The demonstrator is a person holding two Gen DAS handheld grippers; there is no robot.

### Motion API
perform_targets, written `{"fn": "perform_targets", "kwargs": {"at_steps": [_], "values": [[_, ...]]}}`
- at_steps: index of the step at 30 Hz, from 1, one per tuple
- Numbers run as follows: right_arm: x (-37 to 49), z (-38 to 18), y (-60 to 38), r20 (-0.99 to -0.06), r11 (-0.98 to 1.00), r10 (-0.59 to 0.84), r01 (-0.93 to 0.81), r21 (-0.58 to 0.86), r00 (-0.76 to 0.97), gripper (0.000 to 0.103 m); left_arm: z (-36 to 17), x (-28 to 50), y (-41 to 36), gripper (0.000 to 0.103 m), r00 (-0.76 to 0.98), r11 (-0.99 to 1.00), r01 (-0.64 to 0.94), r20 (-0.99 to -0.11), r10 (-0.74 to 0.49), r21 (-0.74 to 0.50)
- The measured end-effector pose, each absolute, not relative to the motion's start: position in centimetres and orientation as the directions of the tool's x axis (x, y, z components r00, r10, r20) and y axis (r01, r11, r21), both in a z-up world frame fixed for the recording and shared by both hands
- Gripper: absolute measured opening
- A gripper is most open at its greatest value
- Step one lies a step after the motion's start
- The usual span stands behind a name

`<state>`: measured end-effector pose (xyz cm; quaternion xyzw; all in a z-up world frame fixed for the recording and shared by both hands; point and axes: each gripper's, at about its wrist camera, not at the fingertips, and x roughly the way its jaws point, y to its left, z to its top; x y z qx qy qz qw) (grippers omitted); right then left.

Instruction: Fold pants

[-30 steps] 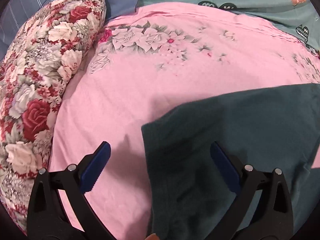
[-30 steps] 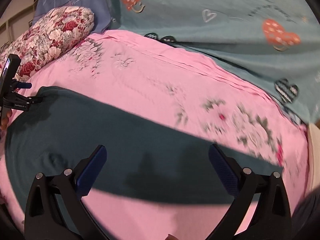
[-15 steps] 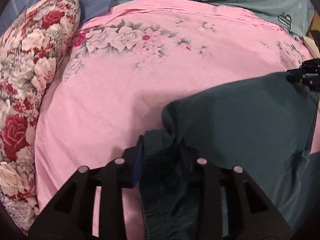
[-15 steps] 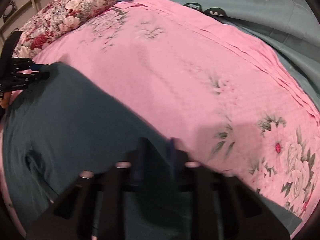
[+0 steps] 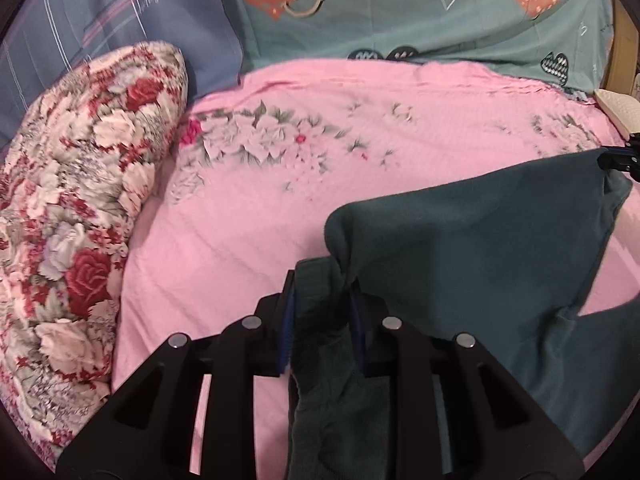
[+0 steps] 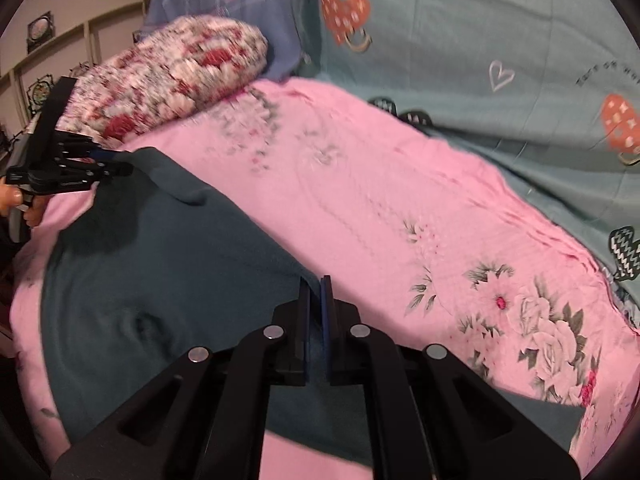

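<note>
Pants (image 5: pixel 472 232), dark teal, lie along the bed's (image 5: pixel 248 216) near edge; left tool (image 5: pixel 322 312) and right tool (image 6: pixel 315 312) have just clamped its edge and lifted it, starting the fold.

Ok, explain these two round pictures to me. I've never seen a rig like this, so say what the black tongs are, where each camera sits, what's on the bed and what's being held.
There is no robot here. A person carries a hand-held gripper in each hand, a black two-finger clamp with blue pads, and each has a wide-angle camera looking forward along its fingers, which makes the pictures round.

In the left camera's picture the left hand-held gripper is at the bottom. In the right camera's picture the right hand-held gripper is at the bottom, with the left one visible at the far left.

On the pink floral sheet lie dark teal pants. A floral pillow and a teal blanket with hearts lie beyond.

Both grippers have just closed and each pinches an edge of the pants. The left one has bunched fabric between its pads.
</note>
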<state>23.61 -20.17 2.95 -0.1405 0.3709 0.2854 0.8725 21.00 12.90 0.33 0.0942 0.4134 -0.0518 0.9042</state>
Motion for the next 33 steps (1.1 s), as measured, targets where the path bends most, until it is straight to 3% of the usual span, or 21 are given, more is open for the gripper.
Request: {"fn": "perform_targets", "kwargs": {"at_steps": [7,11,16,17,18,19,20,22,23,27,28,29,30,31,33], "values": [[10.4,5.2,-21.1,-0.667,0.719,0.503,-0.695,-0.031,0.550,0.004,1.7,11.2,13.3,0.024,0.689,0.974,0.201,-0.722,-0.064,0.106],[3.5,1.4,-20.2,-0.729,0.655,0.531,-0.755,0.030,0.432,0.004,-1.4,6.0,14.2,0.031,0.627,0.975,0.210,-0.775,-0.078,0.072],[-0.3,-3.0,-19.6,-0.799,0.662,0.456,-0.750,0.009,0.393,0.005,-5.4,2.4,16.2,0.036,0.550,0.988,0.154,-0.831,-0.085,0.001],[-0.5,-2.7,-19.7,-0.788,0.666,0.474,-0.746,0.029,0.393,0.013,-5.4,2.1,16.4,0.036,0.549,0.989,0.146,-0.831,-0.089,-0.009],[-0.8,-2.2,-19.6,-0.777,0.672,0.480,-0.740,0.027,0.408,0.031,-5.2,1.8,16.5,0.040,0.557,0.990,0.144,-0.825,-0.090,-0.010],[-0.8,-1.7,-19.6,-0.765,0.686,0.477,-0.728,0.015,0.433,0.042,-4.8,1.6,16.3,0.050,0.571,0.989,0.148,-0.816,-0.089,-0.005],[-1.0,-1.1,-19.6,-0.747,0.698,0.480,-0.716,0.008,0.460,0.046,-4.3,1.4,15.9,0.057,0.589,0.988,0.154,-0.803,-0.090,0.003],[-0.9,-0.4,-19.5,-0.733,0.703,0.489,-0.711,0.011,0.473,0.046,-3.3,1.2,15.1,0.080,0.625,0.987,0.159,-0.776,-0.082,0.023],[-0.9,-0.2,-19.4,-0.733,0.715,0.476,-0.699,0.001,0.486,0.046,-2.9,1.3,14.8,0.081,0.642,0.988,0.153,-0.763,-0.075,0.032],[-0.8,-0.4,-19.5,-0.738,0.747,0.431,-0.664,-0.031,0.519,0.046,-3.9,2.6,13.8,0.081,0.637,0.987,0.149,-0.769,-0.055,0.052],[-0.7,-0.5,-19.4,-0.740,0.751,0.422,-0.659,-0.038,0.523,0.046,-4.4,2.9,13.6,0.076,0.635,0.986,0.141,-0.772,-0.026,0.084],[-0.5,-0.7,-19.4,-0.744,0.753,0.418,-0.657,-0.037,0.521,0.046,-4.9,3.2,13.6,0.068,0.629,0.985,0.140,-0.777,-0.013,0.097],[-0.4,-0.8,-19.2,-0.748,0.751,0.420,-0.659,-0.031,0.514,0.046,-5.4,3.6,13.7,0.048,0.613,0.985,0.148,-0.790,-0.017,0.093],[-0.1,-1.2,-19.0,-0.754,0.748,0.422,-0.664,-0.024,0.503,0.045,-5.9,4.2,14.0,0.035,0.585,0.985,0.152,-0.811,-0.028,0.076],[0.5,-2.2,-18.8,-0.786,0.740,0.419,-0.672,0.006,0.454,0.022,-6.1,4.4,14.6,0.032,0.579,0.986,0.158,-0.814,-0.042,0.062]]}}
